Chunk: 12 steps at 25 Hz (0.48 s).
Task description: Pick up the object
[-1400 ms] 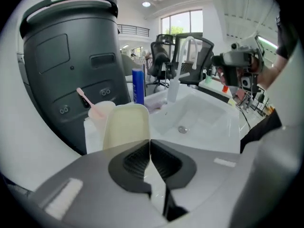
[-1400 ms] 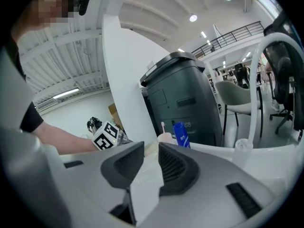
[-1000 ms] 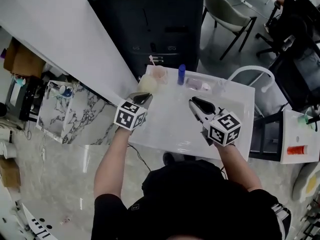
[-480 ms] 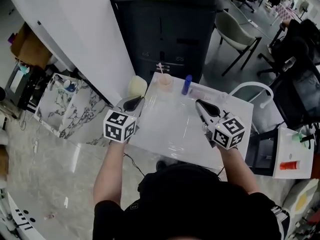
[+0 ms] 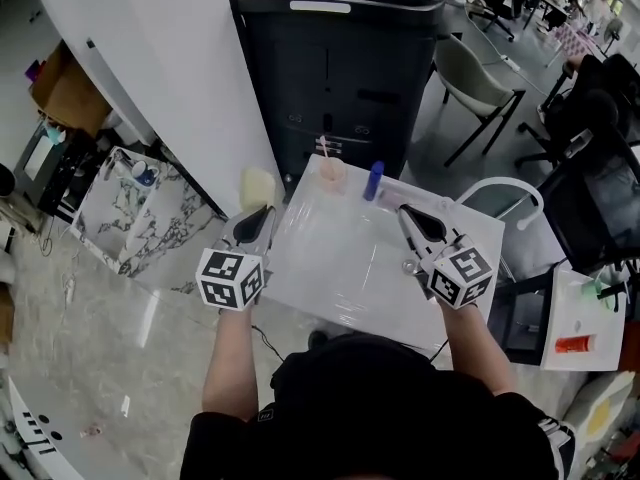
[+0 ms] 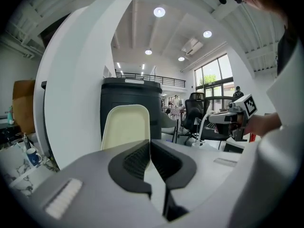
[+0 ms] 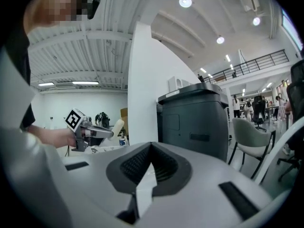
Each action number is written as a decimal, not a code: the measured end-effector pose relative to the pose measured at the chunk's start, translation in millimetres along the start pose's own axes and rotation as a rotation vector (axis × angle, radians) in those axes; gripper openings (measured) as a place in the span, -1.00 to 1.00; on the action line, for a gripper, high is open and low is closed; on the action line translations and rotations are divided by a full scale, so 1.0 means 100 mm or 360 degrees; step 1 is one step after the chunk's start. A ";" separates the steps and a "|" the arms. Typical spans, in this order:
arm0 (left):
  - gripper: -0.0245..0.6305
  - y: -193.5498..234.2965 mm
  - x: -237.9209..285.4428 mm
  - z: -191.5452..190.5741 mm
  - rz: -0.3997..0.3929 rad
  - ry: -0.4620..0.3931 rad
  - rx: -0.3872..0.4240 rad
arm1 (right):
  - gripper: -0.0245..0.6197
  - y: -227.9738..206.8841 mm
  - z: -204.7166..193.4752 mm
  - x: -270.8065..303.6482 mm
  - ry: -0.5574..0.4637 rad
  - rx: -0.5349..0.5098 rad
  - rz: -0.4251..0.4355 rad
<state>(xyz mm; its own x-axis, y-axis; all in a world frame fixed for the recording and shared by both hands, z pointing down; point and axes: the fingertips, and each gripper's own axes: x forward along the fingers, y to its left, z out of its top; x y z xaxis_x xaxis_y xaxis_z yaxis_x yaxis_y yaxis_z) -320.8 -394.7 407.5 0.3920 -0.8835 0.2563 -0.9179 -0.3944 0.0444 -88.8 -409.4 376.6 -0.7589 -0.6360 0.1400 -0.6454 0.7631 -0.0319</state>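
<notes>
A pale cream, flat, rounded object [image 5: 258,185] hangs in the air just off the left edge of the white table [image 5: 340,268]. My left gripper [image 5: 262,214] is shut on its lower edge. In the left gripper view the cream object [image 6: 124,127] stands upright beyond the jaws, pinched by my left gripper [image 6: 149,144]. My right gripper [image 5: 408,212] is over the right side of the table, its jaws closing the last bit and meeting with nothing between them [image 7: 151,148]. It sees the left gripper [image 7: 90,133] with the cream object [image 7: 117,126].
A pink cup with a straw [image 5: 332,171] and a blue bottle [image 5: 374,180] stand at the table's far edge. Behind them is a big dark cabinet [image 5: 340,68]. A white slanted wall [image 5: 160,68] is at the left; chairs [image 5: 470,68] and a side table [image 5: 575,318] are at the right.
The left gripper has carried the cream object left, from over the table's far-left corner to beyond its edge. The right gripper's jaws have come shut. The view has shifted.
</notes>
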 end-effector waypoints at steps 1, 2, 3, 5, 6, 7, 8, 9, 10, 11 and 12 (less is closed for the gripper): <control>-0.86 -0.01 -0.02 0.01 0.0007 -0.0010 0.0003 | -0.89 0.00 0.01 -0.01 -0.0003 -0.0021 -0.0001; -0.86 -0.02 -0.03 0.01 0.0012 -0.0019 0.0002 | -0.89 0.01 0.02 -0.02 -0.0005 -0.0036 -0.0002; -0.86 -0.04 -0.04 0.02 0.0014 -0.0029 -0.0003 | -0.89 0.01 0.02 -0.04 -0.0008 -0.0045 -0.0004; -0.86 -0.06 -0.03 0.03 0.0011 -0.0046 -0.0024 | -0.89 0.00 0.03 -0.06 -0.0009 -0.0053 -0.0010; -0.86 -0.07 -0.03 0.04 0.0008 -0.0052 -0.0039 | -0.89 -0.01 0.04 -0.07 -0.0009 -0.0052 -0.0013; -0.86 -0.09 -0.02 0.03 0.0003 -0.0055 -0.0052 | -0.89 -0.02 0.03 -0.09 -0.0009 -0.0048 -0.0017; -0.86 -0.11 -0.02 0.03 -0.0003 -0.0057 -0.0060 | -0.89 -0.02 0.03 -0.10 -0.0009 -0.0044 -0.0022; -0.86 -0.13 -0.02 0.04 -0.0009 -0.0058 -0.0060 | -0.89 -0.02 0.02 -0.12 -0.0009 -0.0042 -0.0028; -0.86 -0.14 -0.02 0.04 -0.0016 -0.0058 -0.0053 | -0.89 -0.03 0.01 -0.14 -0.0011 -0.0039 -0.0033; -0.86 -0.16 -0.02 0.06 -0.0022 -0.0059 -0.0043 | -0.89 -0.03 0.00 -0.15 -0.0012 -0.0036 -0.0036; -0.86 -0.16 -0.02 0.08 -0.0027 -0.0064 -0.0035 | -0.89 -0.03 0.00 -0.16 -0.0014 -0.0031 -0.0038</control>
<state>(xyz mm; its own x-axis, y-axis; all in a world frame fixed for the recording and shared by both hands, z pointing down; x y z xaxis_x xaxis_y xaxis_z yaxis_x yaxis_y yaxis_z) -306.0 -388.8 398.4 0.4091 -0.8864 0.2166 -0.9121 -0.4040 0.0697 -74.3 -401.5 374.7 -0.7442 -0.6548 0.1321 -0.6615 0.7499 -0.0096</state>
